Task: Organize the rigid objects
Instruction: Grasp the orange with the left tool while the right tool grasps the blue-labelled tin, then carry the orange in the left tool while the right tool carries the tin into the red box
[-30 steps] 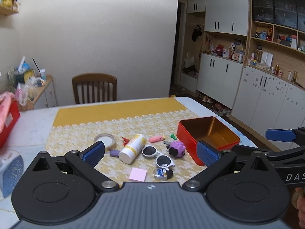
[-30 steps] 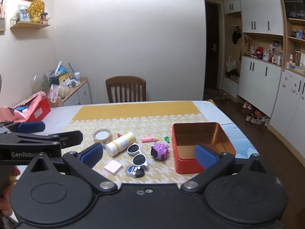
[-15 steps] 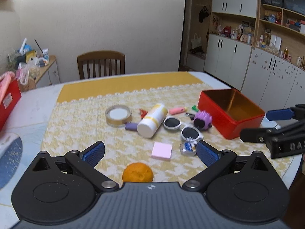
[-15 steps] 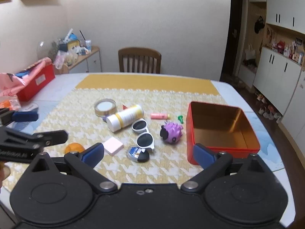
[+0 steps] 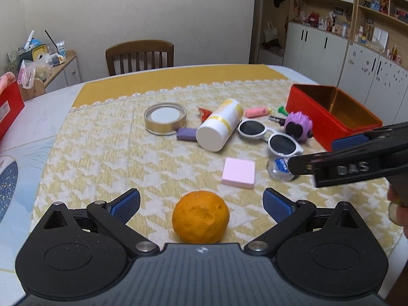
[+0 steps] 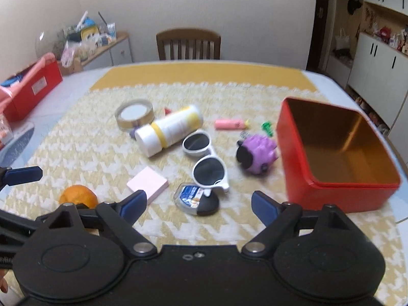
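An open red tin [image 6: 336, 153] stands at the right of the yellow cloth; it also shows in the left wrist view [image 5: 331, 112]. Loose things lie left of it: white sunglasses [image 6: 206, 160], a purple spiky toy [image 6: 256, 156], a white and yellow bottle [image 6: 169, 134], a tape roll [image 6: 134, 116], a pink pad [image 6: 148, 185], a small blue and black case [image 6: 196, 199]. An orange [image 5: 200, 216] sits between the open fingers of my left gripper [image 5: 201, 204]. My right gripper [image 6: 199, 205] is open and empty, just short of the small case.
A pink marker [image 6: 229, 124] and a green peg [image 6: 266, 127] lie near the tin. A purple eraser [image 5: 186, 134] lies by the bottle. A red box [image 6: 33, 89] stands at the table's left. A wooden chair [image 5: 140, 56] stands behind the table.
Both grippers have come down and forward toward the table. The orange came into view and now lies between the left fingers. The right gripper has neared the small case.
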Demonstrator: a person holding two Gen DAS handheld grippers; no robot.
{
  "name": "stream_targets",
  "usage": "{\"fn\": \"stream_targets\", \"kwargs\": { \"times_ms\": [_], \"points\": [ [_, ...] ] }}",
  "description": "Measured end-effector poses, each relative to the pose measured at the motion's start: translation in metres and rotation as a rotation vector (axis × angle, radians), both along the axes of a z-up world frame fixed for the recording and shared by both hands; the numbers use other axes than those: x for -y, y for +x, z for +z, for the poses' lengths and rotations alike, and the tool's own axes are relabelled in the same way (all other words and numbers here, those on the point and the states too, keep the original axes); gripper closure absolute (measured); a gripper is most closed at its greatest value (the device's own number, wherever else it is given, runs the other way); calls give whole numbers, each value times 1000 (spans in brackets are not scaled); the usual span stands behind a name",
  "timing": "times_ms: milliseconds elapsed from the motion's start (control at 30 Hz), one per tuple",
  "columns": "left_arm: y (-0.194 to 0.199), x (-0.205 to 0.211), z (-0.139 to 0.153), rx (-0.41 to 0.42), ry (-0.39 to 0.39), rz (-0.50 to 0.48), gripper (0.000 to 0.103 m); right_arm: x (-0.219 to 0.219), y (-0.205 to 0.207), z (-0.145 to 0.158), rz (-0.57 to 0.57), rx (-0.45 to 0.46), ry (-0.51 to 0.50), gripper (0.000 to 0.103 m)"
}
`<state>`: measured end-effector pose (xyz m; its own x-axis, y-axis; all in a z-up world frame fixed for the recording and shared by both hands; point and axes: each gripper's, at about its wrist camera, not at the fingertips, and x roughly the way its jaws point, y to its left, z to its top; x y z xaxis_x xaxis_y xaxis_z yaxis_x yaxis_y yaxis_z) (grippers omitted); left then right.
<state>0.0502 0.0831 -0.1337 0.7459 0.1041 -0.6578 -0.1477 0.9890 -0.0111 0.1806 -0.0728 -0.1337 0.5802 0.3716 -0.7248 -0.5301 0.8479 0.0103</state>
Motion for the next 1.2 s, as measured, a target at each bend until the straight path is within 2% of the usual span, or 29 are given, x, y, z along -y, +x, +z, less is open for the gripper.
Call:
{"fn": "stream_targets", "kwargs": {
  "times_ms": [233,300,367,467,567,667,767,833,1033,1200],
  "points": [
    [6,4,-12,-29,17,-26,16,-15,20,-27,-60,-80,-15,24],
    [8,4,-15,-45,16,-28,27,-16,24,-30,-88,-103,-2,25],
    [9,4,-18,-57,17,-32,29,-17,27,-33,-115,-118,2,27],
    [8,4,-22,-67,28,-31,30,-22,29,-37,-137,-123,-9,30],
    [8,2,-24,-80,30,-31,39,-24,29,-39,-150,-121,-23,36],
    [9,1,-25,-82,37,-29,41,-25,29,-40,-171,-125,-31,40],
    [11,1,-26,-85,43,-46,50,-26,30,-40,-176,-117,-39,45],
    [11,2,-26,-86,48,-52,50,-28,31,-39,-176,-113,-44,49],
    [11,2,-26,-90,58,-70,50,-25,27,-35,-174,-115,-43,50],
    [9,-2,-23,-103,30,-69,50,-21,16,-27,-157,-109,-36,50]
  ]
}}
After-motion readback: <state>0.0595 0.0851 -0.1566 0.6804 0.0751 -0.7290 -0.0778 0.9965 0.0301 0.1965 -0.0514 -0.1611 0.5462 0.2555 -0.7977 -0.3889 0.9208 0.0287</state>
